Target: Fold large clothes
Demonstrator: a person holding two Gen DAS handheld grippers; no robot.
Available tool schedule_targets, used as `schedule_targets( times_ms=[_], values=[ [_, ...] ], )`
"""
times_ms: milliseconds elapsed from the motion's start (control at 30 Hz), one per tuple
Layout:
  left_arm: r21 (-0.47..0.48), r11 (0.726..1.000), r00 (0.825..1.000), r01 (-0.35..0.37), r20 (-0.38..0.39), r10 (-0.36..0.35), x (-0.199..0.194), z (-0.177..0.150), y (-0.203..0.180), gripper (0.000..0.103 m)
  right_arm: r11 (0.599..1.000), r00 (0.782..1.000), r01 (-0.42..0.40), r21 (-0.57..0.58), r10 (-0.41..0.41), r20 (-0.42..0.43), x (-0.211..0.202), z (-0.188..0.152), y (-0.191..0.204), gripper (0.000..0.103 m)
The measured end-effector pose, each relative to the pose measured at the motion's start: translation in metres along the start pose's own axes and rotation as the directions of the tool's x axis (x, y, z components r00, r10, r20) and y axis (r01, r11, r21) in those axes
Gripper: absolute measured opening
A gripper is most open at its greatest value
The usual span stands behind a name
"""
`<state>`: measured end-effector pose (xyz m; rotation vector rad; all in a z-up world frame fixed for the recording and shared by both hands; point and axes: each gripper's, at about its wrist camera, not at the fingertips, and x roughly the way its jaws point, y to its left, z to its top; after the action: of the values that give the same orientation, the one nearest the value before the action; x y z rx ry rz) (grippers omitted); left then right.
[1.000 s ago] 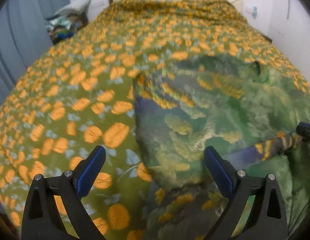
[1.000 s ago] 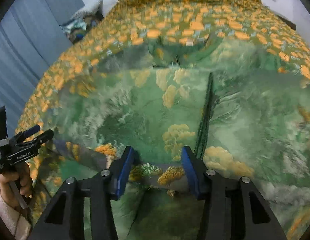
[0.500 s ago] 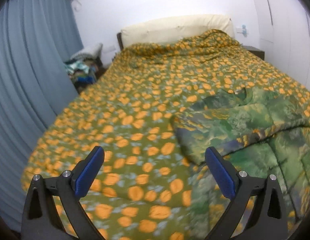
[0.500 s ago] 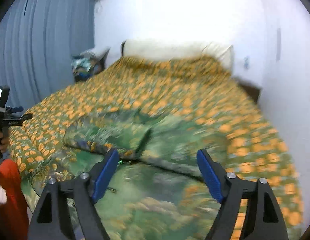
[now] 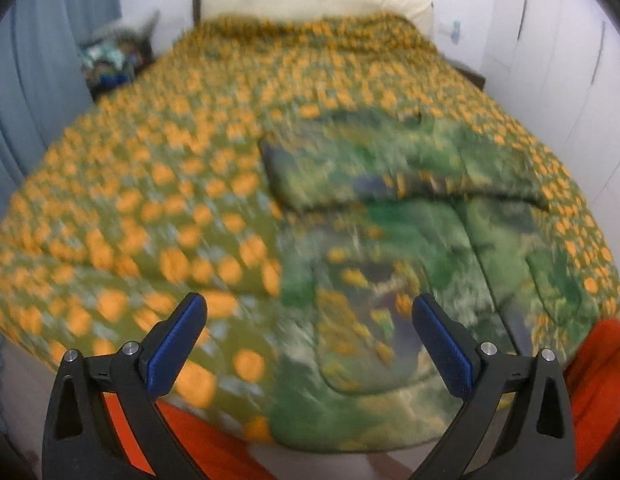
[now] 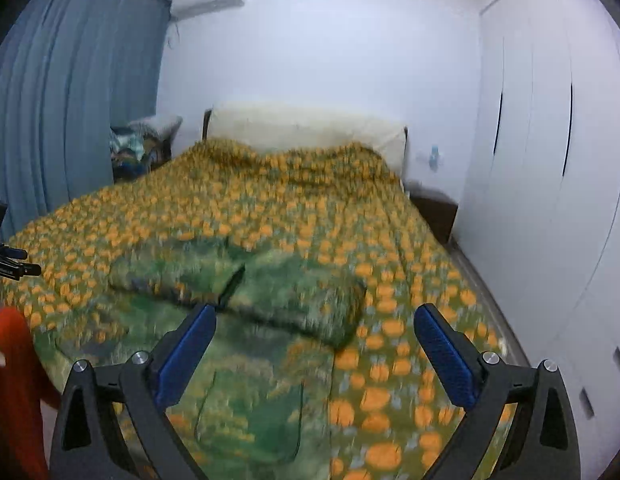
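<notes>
Garment (image 5: 394, 264) lies on the bed (image 5: 158, 200), green and patterned, with its far part folded over in a thick band across the middle. I judge one fold is made. My left gripper (image 5: 309, 340) is wide open and holds nothing; it hangs above the near left part of the cloth. My right gripper (image 6: 315, 354) is also wide open and empty, above the near right part. The near hem hangs a little over the bed edge, close to my orange clothing (image 5: 598, 364). Both near corners look free to take. To the left much bedspread is bare; the wardrobe (image 6: 550, 184) stands near on the right.
</notes>
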<state>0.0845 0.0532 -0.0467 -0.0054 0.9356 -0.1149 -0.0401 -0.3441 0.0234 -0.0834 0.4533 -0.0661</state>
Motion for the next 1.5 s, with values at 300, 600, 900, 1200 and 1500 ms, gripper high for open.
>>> schedule_targets(
  times_ms=[300,600,900,1200,1500],
  values=[
    [0.009,0.999,0.977,-0.047,-0.208,0.048,0.071,-0.032,0.002,0.102,0.992,0.944,-0.009,0.126,0.050,-0.325,0.066,-0.075,-0.013,0.098],
    [-0.012,1.000,0.944,-0.023,-0.329,0.017,0.096,-0.052,0.004,0.102,0.958,0.857,0.071,0.277,0.083,-0.508,0.106,-0.119,-0.061,0.097],
    [-0.033,0.998,0.924,0.054,-0.377,-0.063,0.105,-0.064,0.002,0.102,0.937,0.729,-0.055,0.345,0.274,-0.628,0.143,-0.147,-0.051,0.092],
    [-0.036,0.991,0.900,0.130,-0.416,-0.133,0.097,-0.084,-0.013,0.086,0.916,0.616,-0.149,0.374,0.381,-0.690,0.159,-0.162,-0.038,0.066],
    [-0.021,0.994,0.902,0.111,-0.418,-0.109,0.078,-0.092,-0.026,0.054,0.917,0.626,-0.153,0.369,0.378,-0.682,0.154,-0.158,-0.039,0.035]
  ],
)
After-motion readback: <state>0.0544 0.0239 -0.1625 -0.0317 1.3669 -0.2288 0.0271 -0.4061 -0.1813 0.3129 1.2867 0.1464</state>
